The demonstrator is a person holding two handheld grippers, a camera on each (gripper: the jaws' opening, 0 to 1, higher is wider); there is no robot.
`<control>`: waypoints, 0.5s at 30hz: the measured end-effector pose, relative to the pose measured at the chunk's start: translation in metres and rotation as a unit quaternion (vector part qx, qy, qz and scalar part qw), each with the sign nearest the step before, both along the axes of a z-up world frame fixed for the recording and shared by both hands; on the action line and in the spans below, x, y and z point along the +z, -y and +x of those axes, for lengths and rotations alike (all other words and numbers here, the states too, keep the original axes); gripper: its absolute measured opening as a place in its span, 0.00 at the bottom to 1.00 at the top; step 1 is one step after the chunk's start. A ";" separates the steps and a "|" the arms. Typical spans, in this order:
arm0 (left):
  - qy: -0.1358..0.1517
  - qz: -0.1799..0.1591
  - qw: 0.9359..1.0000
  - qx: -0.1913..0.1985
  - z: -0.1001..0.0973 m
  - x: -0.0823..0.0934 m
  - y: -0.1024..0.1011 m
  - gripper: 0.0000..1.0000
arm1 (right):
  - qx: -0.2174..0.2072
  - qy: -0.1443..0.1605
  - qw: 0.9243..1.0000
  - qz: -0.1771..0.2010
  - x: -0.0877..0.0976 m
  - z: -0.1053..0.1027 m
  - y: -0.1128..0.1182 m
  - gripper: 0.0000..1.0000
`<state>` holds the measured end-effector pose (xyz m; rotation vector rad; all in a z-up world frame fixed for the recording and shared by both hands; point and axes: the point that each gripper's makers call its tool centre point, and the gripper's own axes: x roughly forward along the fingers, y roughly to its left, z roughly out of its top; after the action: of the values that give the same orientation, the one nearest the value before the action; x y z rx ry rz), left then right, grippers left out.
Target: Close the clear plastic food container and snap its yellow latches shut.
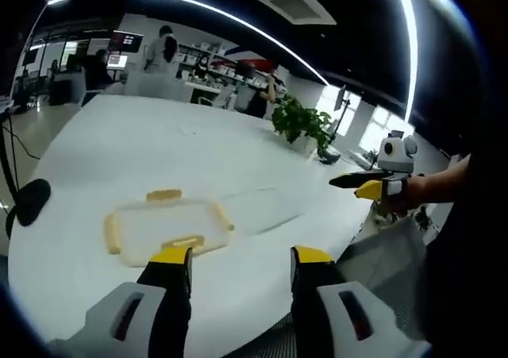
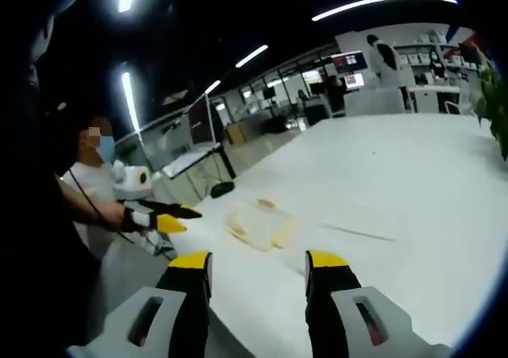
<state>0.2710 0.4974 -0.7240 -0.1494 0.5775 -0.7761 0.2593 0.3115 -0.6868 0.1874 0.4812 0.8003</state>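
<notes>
The clear plastic food container (image 1: 167,227) lies flat on the white table (image 1: 159,152), with yellow latches (image 1: 163,194) along its edges. My left gripper (image 1: 240,259) is open, held just short of the container's near side with nothing between its jaws. My right gripper (image 2: 257,264) is open too and empty, with the container (image 2: 258,227) a little farther ahead on the table (image 2: 381,175). The right gripper (image 1: 373,185) enters the left gripper view at the right, off the table edge. The left gripper (image 2: 171,217) appears at the left of the right gripper view.
A potted green plant (image 1: 302,124) stands at the table's far right edge. A black round object (image 1: 30,201) sits by the left edge. People and desks with monitors (image 1: 119,56) are in the office beyond. A person (image 2: 91,175) stands at the left.
</notes>
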 end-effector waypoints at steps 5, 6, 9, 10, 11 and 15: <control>0.006 -0.001 1.000 -0.015 0.000 0.005 0.001 0.52 | 0.007 0.002 1.000 0.001 0.004 0.003 -0.008 0.46; 0.006 0.000 1.000 -0.019 -0.001 0.005 0.000 0.52 | 0.009 0.002 1.000 0.001 0.006 0.003 -0.010 0.46; 0.001 -0.001 1.000 -0.025 0.000 0.006 -0.003 0.53 | 0.012 0.006 1.000 0.003 0.013 0.005 -0.018 0.46; -0.004 -0.004 1.000 -0.031 -0.001 0.005 -0.004 0.53 | 0.016 0.007 1.000 0.001 0.014 0.006 -0.021 0.46; -0.007 -0.004 0.999 -0.033 -0.001 0.004 -0.005 0.53 | 0.020 0.010 1.000 -0.002 0.014 0.007 -0.023 0.46; -0.017 0.007 0.998 -0.053 -0.001 -0.002 -0.010 0.53 | 0.035 0.013 0.999 -0.015 0.013 0.009 -0.032 0.46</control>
<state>0.2697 0.5073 -0.7257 -0.1206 0.6276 -0.8727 0.2683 0.3438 -0.6734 0.1326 0.4776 0.8626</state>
